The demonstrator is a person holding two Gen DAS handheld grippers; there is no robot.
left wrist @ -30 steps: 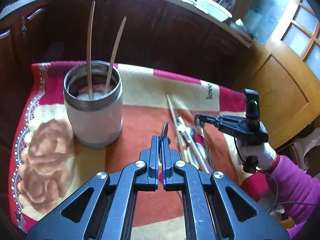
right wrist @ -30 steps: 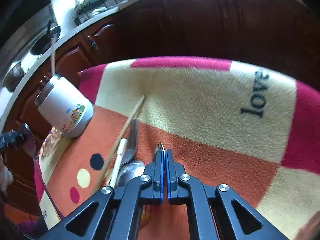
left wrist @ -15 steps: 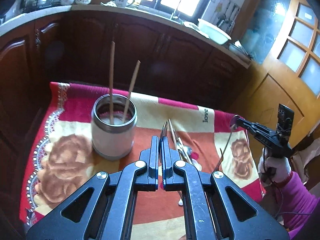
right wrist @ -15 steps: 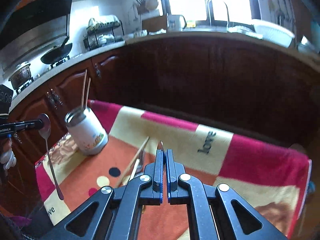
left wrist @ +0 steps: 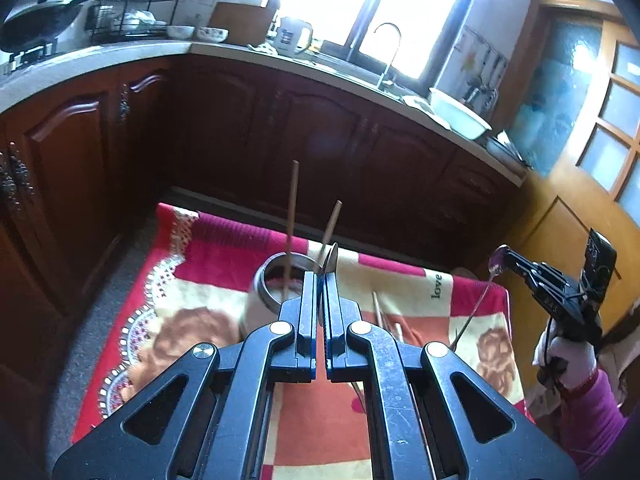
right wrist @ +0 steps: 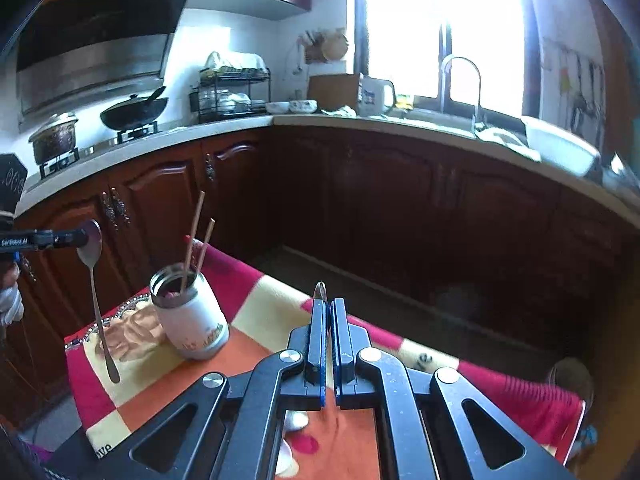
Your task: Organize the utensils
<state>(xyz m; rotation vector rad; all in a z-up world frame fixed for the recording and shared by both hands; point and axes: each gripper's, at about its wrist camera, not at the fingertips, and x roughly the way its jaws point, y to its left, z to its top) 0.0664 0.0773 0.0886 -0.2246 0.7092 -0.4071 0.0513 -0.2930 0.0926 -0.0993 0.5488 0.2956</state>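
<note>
My left gripper [left wrist: 320,280] is shut on a metal spoon's bowl [left wrist: 331,257]; in the right wrist view that spoon [right wrist: 96,292] hangs handle-down from it [right wrist: 86,238], high above the blanket. My right gripper [right wrist: 328,308] is shut on a second spoon, whose tip [right wrist: 320,291] pokes out; in the left wrist view that spoon [left wrist: 476,308] hangs handle-down from it [left wrist: 500,258]. A white cup with a steel rim [right wrist: 188,320] stands on the blanket and holds two wooden chopsticks [right wrist: 194,236]. It also shows in the left wrist view [left wrist: 264,296], behind my fingers.
A red, cream and orange blanket [left wrist: 420,292] covers the low table. More chopsticks and utensils [left wrist: 384,318] lie on it right of the cup. Dark wooden kitchen cabinets [right wrist: 400,200] stand behind. A wooden door [left wrist: 580,200] is at the right.
Both grippers have risen well above the table, each carrying its spoon. The cup and blanket now look smaller and lower in both views.
</note>
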